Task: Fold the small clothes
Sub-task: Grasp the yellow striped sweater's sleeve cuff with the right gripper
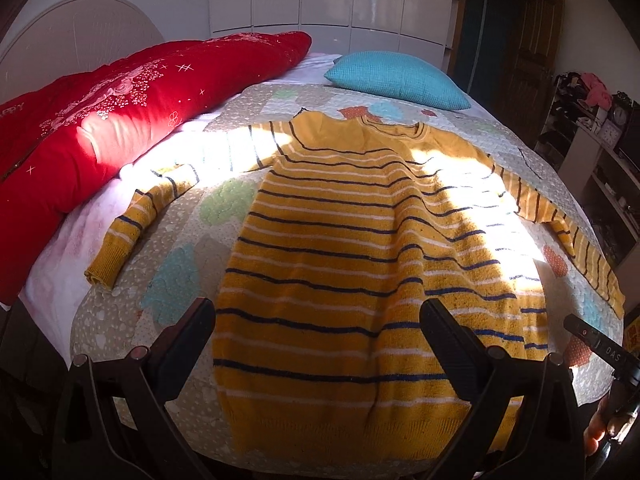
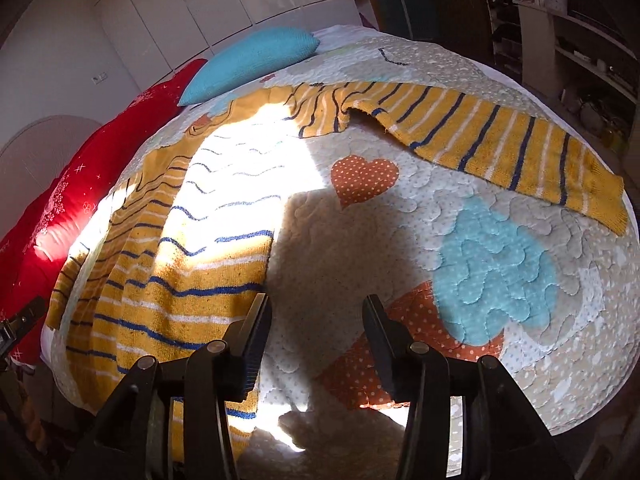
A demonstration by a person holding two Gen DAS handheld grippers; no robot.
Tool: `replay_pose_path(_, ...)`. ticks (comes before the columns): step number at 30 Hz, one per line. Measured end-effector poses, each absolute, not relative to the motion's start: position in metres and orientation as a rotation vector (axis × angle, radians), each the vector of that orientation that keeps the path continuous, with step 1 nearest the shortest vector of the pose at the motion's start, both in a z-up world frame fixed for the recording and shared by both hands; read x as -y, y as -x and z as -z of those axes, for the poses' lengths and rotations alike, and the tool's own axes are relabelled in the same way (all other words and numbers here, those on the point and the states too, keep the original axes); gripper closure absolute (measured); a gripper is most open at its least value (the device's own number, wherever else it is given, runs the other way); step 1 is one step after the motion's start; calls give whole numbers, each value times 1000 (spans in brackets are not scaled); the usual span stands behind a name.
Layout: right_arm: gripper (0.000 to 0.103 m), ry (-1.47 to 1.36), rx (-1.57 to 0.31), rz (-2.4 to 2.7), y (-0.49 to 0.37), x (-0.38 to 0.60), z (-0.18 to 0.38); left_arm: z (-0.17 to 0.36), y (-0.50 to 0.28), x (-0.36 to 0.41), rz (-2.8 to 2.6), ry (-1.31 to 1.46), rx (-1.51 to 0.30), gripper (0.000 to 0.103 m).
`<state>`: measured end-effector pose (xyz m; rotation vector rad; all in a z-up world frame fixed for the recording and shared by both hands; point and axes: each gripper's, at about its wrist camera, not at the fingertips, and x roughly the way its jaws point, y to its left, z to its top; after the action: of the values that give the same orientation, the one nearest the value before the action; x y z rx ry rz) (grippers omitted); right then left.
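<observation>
Yellow striped sweater (image 1: 340,248) flat on bed quilt (image 2: 500,208), hem between wide, empty left claw (image 1: 318,320); right claw (image 2: 316,320) open, empty, sweater edge just off its left finger: closing here likely pinches quilt too.

"DAS" on the right claw's (image 1: 592,340) black body.
</observation>
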<state>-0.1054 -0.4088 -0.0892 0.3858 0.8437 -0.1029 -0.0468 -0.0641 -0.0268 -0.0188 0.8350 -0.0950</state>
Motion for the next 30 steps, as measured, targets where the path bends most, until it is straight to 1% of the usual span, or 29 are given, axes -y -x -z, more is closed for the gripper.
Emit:
replay_pose_path(14, 44, -384, -837, 104, 106, 410, 96, 34, 46, 74, 85, -40, -852, 1)
replay_pose_path(18, 41, -385, -837, 102, 106, 410, 96, 35, 45, 73, 82, -37, -854, 1)
replay_pose_path(27, 40, -399, -829, 103, 106, 412, 99, 41, 45, 75, 85, -29, -850, 1)
replay_pose_path(30, 40, -409, -795, 129, 111, 423, 96, 42, 45, 76, 91, -31, -852, 1)
